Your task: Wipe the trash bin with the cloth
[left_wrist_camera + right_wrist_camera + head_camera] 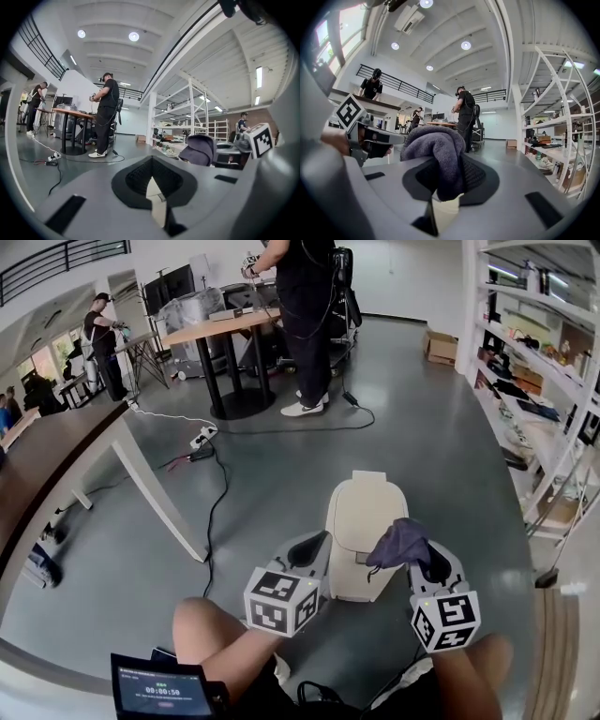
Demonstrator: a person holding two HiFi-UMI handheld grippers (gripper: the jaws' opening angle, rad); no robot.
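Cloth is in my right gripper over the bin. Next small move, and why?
Probably lower the right gripper until the cloth touches the trash bin lid, then begin wiping. The cloth is clamped in its jaws and hangs by the bin's right edge, apparently not pressed on it; the left gripper holds nothing.

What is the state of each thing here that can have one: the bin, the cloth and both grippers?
trash bin: upright on the floor, lid down.
cloth: bunched up, clamped in the right gripper.
right gripper: shut on the cloth.
left gripper: shut, nothing between its jaws.
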